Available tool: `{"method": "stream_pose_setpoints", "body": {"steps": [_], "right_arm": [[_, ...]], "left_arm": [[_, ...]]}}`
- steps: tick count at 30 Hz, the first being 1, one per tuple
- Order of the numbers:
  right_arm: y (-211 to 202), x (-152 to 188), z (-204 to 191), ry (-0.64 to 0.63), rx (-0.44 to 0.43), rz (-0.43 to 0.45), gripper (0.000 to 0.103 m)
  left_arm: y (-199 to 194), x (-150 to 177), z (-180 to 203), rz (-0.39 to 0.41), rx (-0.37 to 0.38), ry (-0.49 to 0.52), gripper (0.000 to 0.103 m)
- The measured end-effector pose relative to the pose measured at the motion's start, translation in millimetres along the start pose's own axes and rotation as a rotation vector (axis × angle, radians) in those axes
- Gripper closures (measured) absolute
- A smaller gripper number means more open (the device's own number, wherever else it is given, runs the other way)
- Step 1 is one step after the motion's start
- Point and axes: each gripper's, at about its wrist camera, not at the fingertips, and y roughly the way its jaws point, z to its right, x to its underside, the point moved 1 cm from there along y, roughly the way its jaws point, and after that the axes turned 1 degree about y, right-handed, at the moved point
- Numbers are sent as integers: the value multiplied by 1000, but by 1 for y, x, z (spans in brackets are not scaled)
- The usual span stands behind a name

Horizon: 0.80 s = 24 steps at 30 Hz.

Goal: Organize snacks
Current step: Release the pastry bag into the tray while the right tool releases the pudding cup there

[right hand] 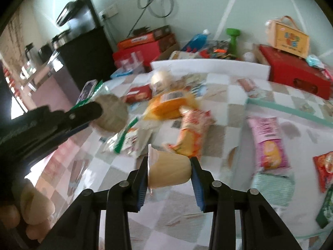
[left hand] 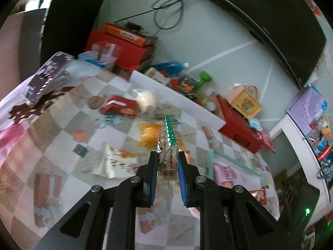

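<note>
Biscuit pack [left hand: 167,145] blurred, its lower end hidden between left gripper [left hand: 166,162] pads.

Pale green-grey wall [left hand: 218,31] with thin white lines crossing it. Loop of dark cable [right hand: 156,2] hanging on the wall; white socket plate [right hand: 109,12] beside it. Large black screen [left hand: 270,20] mounted on the wall. Black cabinet [right hand: 87,48] in the corner, dark appliance [right hand: 75,12] on top; counter with kettles [right hand: 29,52] beyond it, daylight falling there. Table under a checked cloth [left hand: 62,145] of white, beige and pink squares. White board [left hand: 177,98] standing along the table's far edge. Behind it, red boxes [right hand: 295,73], a green dumbbell [left hand: 203,81], a small yellow case [right hand: 291,38].
</note>
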Motion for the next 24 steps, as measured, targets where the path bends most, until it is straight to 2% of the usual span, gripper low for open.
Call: {"method": "stream_pose_setpoints", "body": {"steps": [7, 15, 20, 24], "right_arm": [[-29, -14, 61, 138, 103, 95, 63], [-61, -15, 133, 299, 246, 177, 63], [-66, -11, 168, 364, 318, 181, 63], [-65, -7, 184, 406, 328, 174, 63]], "left_arm": [[10, 1, 56, -4, 101, 121, 84], [28, 10, 130, -24, 218, 299, 84], [53, 20, 157, -82, 269, 340, 84], [70, 30, 180, -113, 291, 386, 84]]}}
